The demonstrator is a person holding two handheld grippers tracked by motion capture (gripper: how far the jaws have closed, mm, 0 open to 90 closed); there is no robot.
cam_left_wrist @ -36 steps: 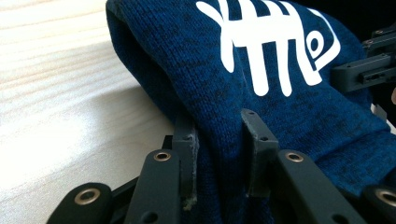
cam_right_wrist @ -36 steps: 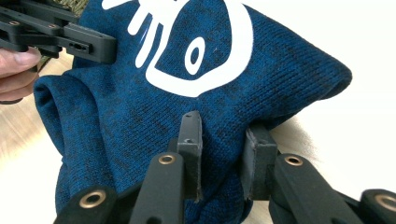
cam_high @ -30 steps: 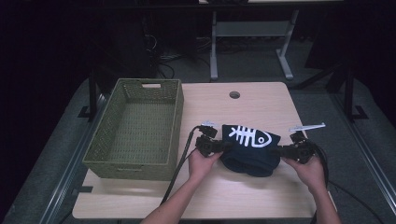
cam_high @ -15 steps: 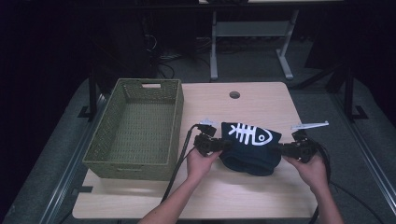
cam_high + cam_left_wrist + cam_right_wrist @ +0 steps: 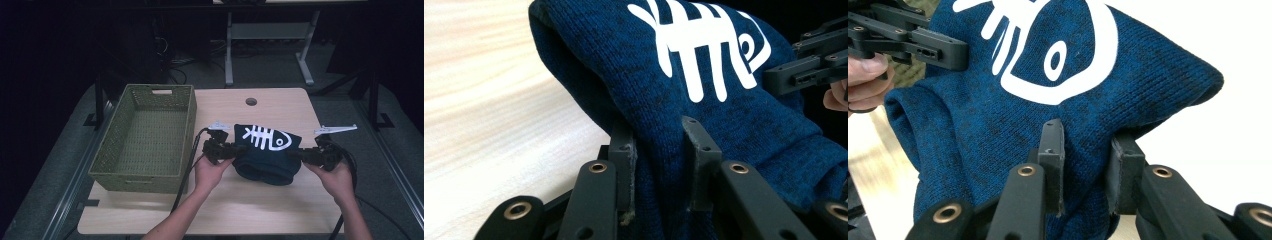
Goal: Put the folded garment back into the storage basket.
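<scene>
At frame centre the folded blue sweater [image 5: 267,150] sat on the table [image 5: 280,210], pinched at both ends: the left gripper [image 5: 235,150] clamped its left edge, the right gripper [image 5: 304,155] its right edge. Two-ended holds probably kept the fold together for lifting toward the green basket [image 5: 145,137] at left.

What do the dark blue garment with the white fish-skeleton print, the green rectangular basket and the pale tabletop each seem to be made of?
Dark blue garment: knitted fabric, matte; fine stitch rows show.
White fish-skeleton print: smooth, flat, probably printed on.
Green rectangular basket: woven, perhaps plastic or wicker; a lattice texture shows.
Pale tabletop: wood or wood-look laminate, with faint grain.
</scene>
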